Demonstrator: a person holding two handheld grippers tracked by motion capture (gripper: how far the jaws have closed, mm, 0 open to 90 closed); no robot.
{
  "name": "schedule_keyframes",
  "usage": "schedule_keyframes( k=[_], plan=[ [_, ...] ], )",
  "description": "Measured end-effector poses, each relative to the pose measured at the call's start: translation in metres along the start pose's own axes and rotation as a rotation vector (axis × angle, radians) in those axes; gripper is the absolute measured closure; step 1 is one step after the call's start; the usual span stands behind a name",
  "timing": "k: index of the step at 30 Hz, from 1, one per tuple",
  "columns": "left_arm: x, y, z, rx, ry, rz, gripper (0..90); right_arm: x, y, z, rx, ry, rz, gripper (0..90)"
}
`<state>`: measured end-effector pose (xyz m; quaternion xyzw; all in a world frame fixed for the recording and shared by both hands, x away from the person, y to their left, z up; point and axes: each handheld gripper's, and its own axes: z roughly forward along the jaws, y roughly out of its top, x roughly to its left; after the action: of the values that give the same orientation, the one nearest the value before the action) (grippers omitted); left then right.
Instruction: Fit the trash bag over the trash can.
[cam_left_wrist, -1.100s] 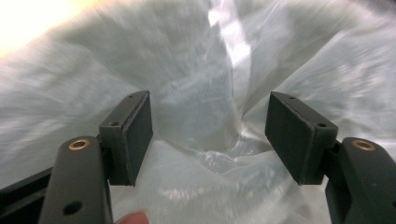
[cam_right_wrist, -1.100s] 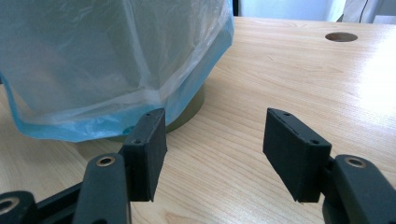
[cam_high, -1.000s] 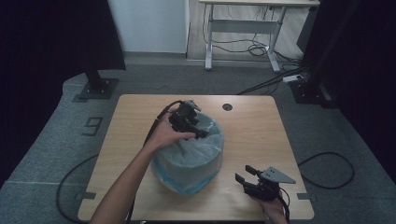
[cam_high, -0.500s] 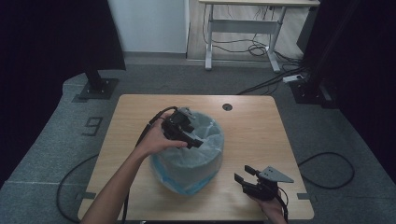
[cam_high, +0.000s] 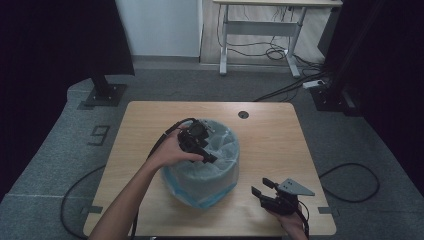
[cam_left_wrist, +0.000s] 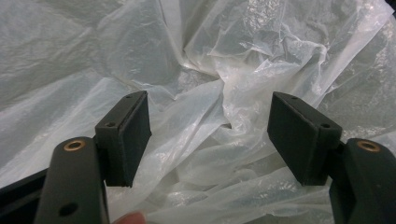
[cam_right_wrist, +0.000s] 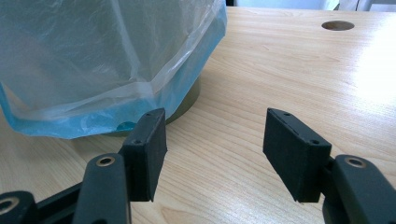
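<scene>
A round bin (cam_high: 202, 187) lined with a pale blue plastic bag (cam_high: 225, 145) stands at the middle of the wooden table (cam_high: 280, 135). My left gripper (cam_high: 207, 156) reaches over the bin's left rim and points down into its mouth. In the left gripper view its jaws (cam_left_wrist: 210, 116) stand open over crumpled translucent bag plastic (cam_left_wrist: 224, 60), with nothing pressed between the pads. My right gripper (cam_high: 260, 186) rests low near the table's front right, open and holding nothing. In the right gripper view its jaws (cam_right_wrist: 215, 135) frame bare wood, and the bag's blue hem (cam_right_wrist: 116, 107) hangs at the left.
A cable hole (cam_high: 243, 114) sits near the table's far edge, also seen as the round hole (cam_right_wrist: 337, 25) in the right gripper view. Cables trail on the grey floor around the table. A white desk frame (cam_high: 260, 30) stands behind.
My left gripper has shifted a little toward the near left over the bin's mouth. The right gripper has stayed put.
</scene>
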<state>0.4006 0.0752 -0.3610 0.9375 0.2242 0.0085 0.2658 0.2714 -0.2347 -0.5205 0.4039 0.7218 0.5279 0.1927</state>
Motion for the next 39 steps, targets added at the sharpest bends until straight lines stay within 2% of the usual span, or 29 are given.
schedule_keyframes(
  k=[3, 6, 10, 13, 16, 19, 24, 27, 31, 36, 39],
  plan=[
    [0.003, -0.003, -0.013, -0.055, 0.005, -0.008, 29.7, 0.0, 0.0, 0.0, 0.001, 0.0, 0.003, 38.7],
    [0.012, -0.008, -0.027, -0.103, 0.029, -0.036, 29.8, -0.001, 0.0, 0.0, 0.001, -0.002, 0.008, 38.7],
    [0.025, -0.014, -0.032, -0.12, 0.045, -0.077, 29.9, -0.001, -0.001, 0.001, 0.008, -0.001, 0.007, 38.7],
    [0.03, -0.015, -0.028, -0.095, 0.055, -0.088, 30.1, 0.0, -0.001, 0.002, 0.013, -0.001, 0.007, 38.7],
    [0.031, -0.014, -0.018, -0.034, 0.072, -0.086, 30.1, 0.0, -0.001, 0.002, 0.013, -0.002, 0.007, 38.7],
    [0.032, -0.012, -0.011, 0.006, 0.074, -0.087, 29.9, -0.001, -0.002, 0.001, 0.011, -0.004, 0.012, 38.7],
    [0.036, -0.011, -0.005, 0.04, 0.068, -0.115, 29.9, -0.003, -0.002, -0.002, 0.009, -0.01, 0.016, 38.7],
    [0.035, -0.01, -0.005, 0.048, 0.07, -0.113, 30.0, -0.004, -0.002, -0.004, 0.004, -0.014, 0.019, 38.7],
    [0.032, -0.011, -0.014, 0.006, 0.079, -0.102, 30.2, -0.004, -0.002, -0.006, 0.001, -0.017, 0.02, 38.7],
    [0.017, -0.017, -0.038, -0.088, 0.083, -0.07, 30.5, -0.005, -0.002, -0.007, 0.001, -0.02, 0.022, 38.7],
    [0.007, -0.021, -0.048, -0.111, 0.08, -0.051, 30.6, -0.005, -0.002, -0.008, -0.005, -0.024, 0.022, 38.6]
  ],
)
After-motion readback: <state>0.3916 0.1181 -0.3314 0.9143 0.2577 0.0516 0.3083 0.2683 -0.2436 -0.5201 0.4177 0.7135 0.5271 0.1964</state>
